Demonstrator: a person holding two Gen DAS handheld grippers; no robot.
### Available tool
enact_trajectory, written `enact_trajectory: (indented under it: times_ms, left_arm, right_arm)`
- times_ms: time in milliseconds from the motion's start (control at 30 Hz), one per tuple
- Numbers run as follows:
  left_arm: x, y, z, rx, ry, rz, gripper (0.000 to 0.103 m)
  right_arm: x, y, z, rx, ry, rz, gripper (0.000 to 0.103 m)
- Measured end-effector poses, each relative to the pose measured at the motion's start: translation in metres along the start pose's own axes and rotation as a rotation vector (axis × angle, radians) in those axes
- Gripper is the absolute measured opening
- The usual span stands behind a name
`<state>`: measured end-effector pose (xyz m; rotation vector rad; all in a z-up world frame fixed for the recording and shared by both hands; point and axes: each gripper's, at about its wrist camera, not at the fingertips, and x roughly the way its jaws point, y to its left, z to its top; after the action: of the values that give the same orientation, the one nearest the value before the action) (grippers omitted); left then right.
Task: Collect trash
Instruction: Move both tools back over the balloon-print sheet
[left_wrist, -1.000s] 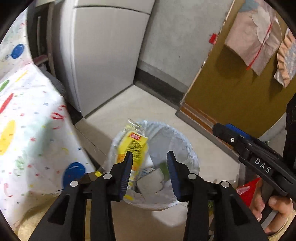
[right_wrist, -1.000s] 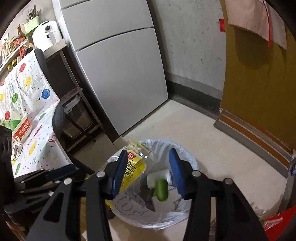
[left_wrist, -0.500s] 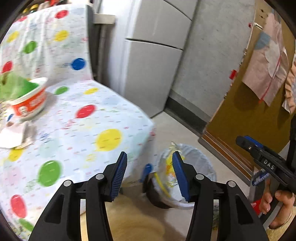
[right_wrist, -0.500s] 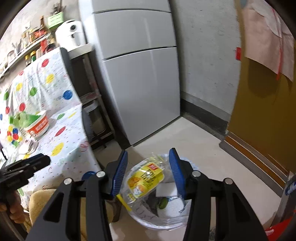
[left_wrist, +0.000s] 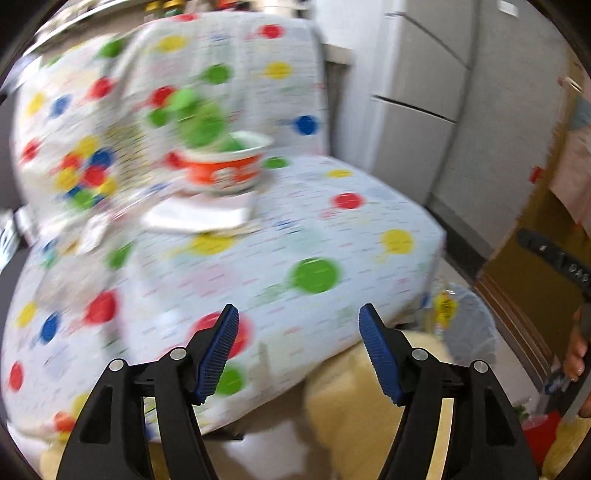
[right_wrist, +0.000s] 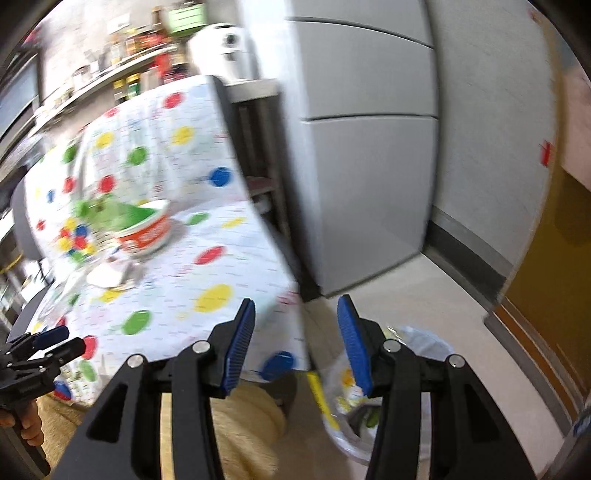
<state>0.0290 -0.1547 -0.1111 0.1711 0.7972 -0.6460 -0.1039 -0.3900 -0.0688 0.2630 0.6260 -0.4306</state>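
Observation:
My left gripper (left_wrist: 298, 347) hangs over the near edge of a table under a dotted cloth (left_wrist: 314, 236), its jaws opening with nothing between them. On the cloth stand a red and white bowl (left_wrist: 221, 168) with green wrappers in it and a white napkin (left_wrist: 199, 216). My right gripper (right_wrist: 297, 345) is open and holds nothing; it sits above the table's corner. The bowl (right_wrist: 146, 230) and napkin (right_wrist: 109, 275) lie to its upper left. The lined trash bin (right_wrist: 410, 373) with a yellow packet stands below it, also seen as the bin (left_wrist: 465, 325) at the right.
A grey fridge (right_wrist: 362, 155) stands behind the table, with a brown door (right_wrist: 554, 240) to the right. A tan chair cushion (left_wrist: 369, 398) sits under the table's edge. The left gripper (right_wrist: 40, 354) and a hand show at the lower left of the right wrist view.
Both grippers have swung up and left from over the bin towards the table. The left jaws have spread wider. The bowl and napkin have come into view.

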Motion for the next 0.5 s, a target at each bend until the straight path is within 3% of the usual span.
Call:
enact_trajectory:
  times_ms: [233,500]
  left_arm:
    - [-0.022,0.081,-0.016,-0.142,0.002,0.171,0.068]
    - [-0.043,0.152,-0.022,-0.287,-0.009,0.292,0.068]
  right_arm:
    - [0.024,0.084,0.017,-0.124,0.024,0.152,0.050]
    - [0.054,0.168,0.031,-0.251,0.042,0.269,0.050]
